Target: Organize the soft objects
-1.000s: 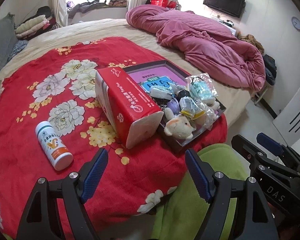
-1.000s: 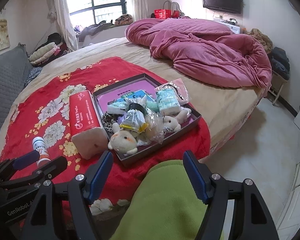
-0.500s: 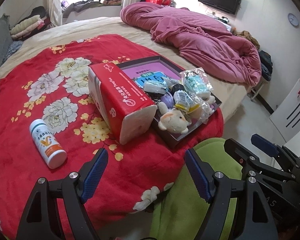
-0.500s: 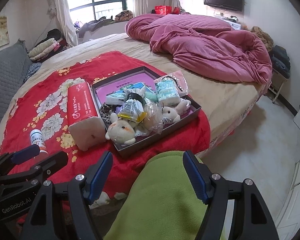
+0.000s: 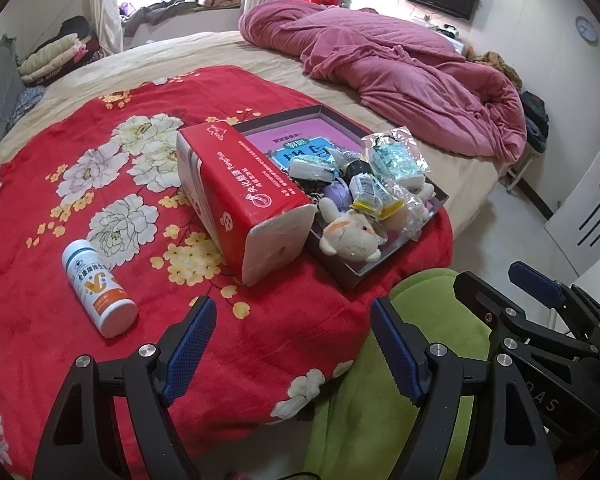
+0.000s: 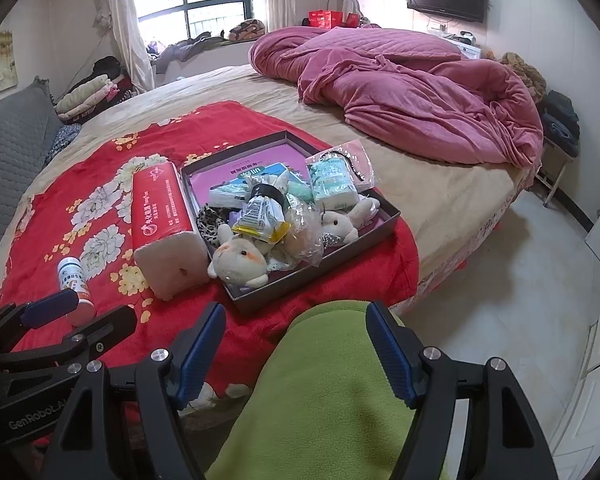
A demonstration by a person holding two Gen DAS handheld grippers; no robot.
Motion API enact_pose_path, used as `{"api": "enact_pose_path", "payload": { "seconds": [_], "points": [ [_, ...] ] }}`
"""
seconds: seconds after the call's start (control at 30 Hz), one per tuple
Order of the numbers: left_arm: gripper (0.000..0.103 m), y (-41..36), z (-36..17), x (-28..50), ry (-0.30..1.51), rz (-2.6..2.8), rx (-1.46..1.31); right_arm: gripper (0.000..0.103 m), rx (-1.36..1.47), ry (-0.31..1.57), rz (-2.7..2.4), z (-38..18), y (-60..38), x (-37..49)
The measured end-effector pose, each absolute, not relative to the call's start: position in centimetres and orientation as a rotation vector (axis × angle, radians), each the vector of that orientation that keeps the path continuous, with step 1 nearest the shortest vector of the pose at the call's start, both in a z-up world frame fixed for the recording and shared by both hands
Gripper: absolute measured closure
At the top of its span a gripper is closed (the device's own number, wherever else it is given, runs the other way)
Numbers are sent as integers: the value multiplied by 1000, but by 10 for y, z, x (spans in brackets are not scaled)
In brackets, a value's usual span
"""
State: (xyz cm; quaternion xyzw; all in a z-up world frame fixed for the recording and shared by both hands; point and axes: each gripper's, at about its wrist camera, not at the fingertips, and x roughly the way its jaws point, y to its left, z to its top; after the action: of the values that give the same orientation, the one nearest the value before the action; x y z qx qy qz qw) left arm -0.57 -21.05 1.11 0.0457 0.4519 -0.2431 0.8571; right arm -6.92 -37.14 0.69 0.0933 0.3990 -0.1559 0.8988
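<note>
You can read "GenRobot.AI" on the left gripper (image 6: 44,312) body and "DAS" on the right gripper (image 5: 540,300) body; print on the red tissue pack (image 5: 244,184) and white bottle (image 5: 98,288) stays illegible.

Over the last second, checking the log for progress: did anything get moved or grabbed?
Nothing was grabbed or released. Both cameras drifted slightly, nothing more. The left gripper and right gripper remain open; the tissue pack, bottle and tray lie as before.
</note>
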Motion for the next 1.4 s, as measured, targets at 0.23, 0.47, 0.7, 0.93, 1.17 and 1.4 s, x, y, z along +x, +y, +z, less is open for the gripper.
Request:
{"api": "enact_pose_path", "payload": {
  "seconds": [0.23,0.47,0.7,0.93,1.17,1.4],
  "points": [
    [23,-211,9,-5,965,-513,93,31,194,833,-324,7,-374,-72],
    [23,-211,9,-4,964,-508,89,31,197,833,-322,7,-374,-72],
    [23,-210,6,-3,974,-497,94,31,197,829,-323,8,-374,-71],
    [23,-209,5,-2,978,-490,91,31,199,828,-325,9,-374,-71],
    [23,-208,3,-1,981,-479,96,31,197,829,-322,9,-374,-71],
    [23,-209,5,-2,973,-475,107,31,199,831,-319,8,-374,-71]
  ]
}}
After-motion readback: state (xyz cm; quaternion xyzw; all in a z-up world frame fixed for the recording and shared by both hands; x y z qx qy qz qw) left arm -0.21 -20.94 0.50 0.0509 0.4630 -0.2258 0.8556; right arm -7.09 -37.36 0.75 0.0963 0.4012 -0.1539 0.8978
